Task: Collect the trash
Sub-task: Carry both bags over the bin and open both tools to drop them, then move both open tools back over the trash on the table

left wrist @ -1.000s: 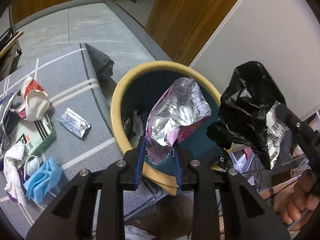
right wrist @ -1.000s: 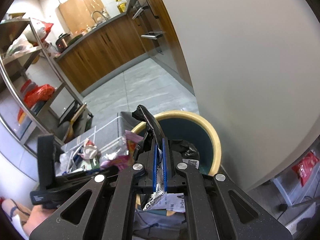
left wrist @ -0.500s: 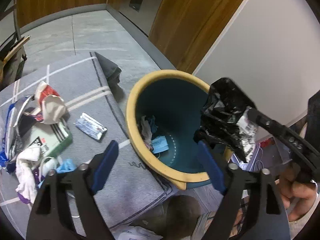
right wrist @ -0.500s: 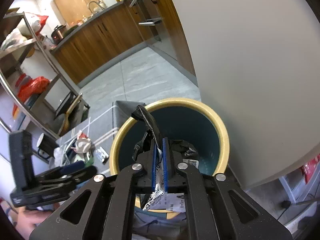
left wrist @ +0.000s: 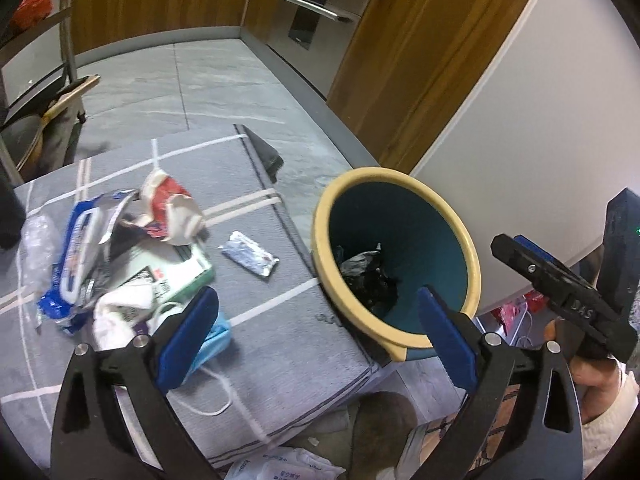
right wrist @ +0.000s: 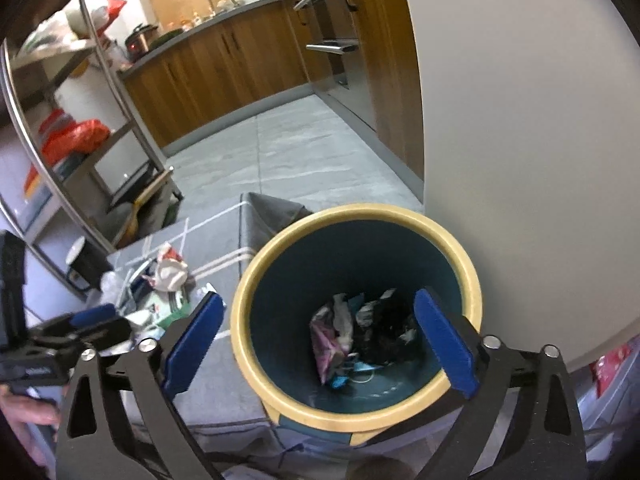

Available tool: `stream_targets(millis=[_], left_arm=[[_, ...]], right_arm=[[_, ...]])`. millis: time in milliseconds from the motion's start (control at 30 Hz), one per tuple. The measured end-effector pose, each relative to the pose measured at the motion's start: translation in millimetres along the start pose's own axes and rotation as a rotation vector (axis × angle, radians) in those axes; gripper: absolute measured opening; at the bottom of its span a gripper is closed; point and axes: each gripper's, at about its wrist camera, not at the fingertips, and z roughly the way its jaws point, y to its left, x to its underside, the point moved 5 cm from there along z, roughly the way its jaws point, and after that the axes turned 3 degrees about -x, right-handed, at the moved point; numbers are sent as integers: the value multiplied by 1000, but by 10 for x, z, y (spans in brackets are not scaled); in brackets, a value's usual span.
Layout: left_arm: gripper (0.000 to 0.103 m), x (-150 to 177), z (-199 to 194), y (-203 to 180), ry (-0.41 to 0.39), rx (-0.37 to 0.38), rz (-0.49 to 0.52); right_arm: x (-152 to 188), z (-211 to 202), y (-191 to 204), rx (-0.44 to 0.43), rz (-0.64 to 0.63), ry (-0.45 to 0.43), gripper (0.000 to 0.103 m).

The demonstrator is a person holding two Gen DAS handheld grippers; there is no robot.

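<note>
- Bin [right wrist: 356,416] with yellow rim and teal inside stands beside the grey cloth-covered surface [left wrist: 280,344], by the white wall.
- Right gripper [right wrist: 316,340] over the bin mouth, blue fingers [right wrist: 444,340] spread wide, nothing between them.
- Left gripper [left wrist: 316,336] near the bin rim, over the cloth edge, fingers [left wrist: 188,336] wide apart, holding nothing.
- Inside bin: black plastic bag [right wrist: 388,336], pink-silver foil wrapper [right wrist: 330,340] beside it, blue scrap at the bottom.
- Trash left on cloth: small silver wrapper [left wrist: 250,259] lying alone, near the bin.
- Pile further left: crumpled red-white cup [left wrist: 170,212], blue-white package [left wrist: 76,256], green-white box [left wrist: 172,276], white tissue [left wrist: 120,312], blue face mask [left wrist: 212,340] partly under the left finger.
- Kitchen cabinets [right wrist: 224,64] and metal rack [right wrist: 80,120] behind.
</note>
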Motion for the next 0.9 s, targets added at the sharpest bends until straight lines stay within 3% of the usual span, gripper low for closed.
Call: stream_targets(millis=[267, 567, 900], left_arm=[[97, 44, -314, 320, -58, -58, -7], [97, 201, -533, 826, -75, -112, -85], [97, 481, -562, 1304, -42, -182, -140]], right_arm=[[55, 4, 43, 8, -6, 15, 98], [66, 2, 163, -29, -11, 22, 98], [92, 76, 505, -103, -61, 49, 98]])
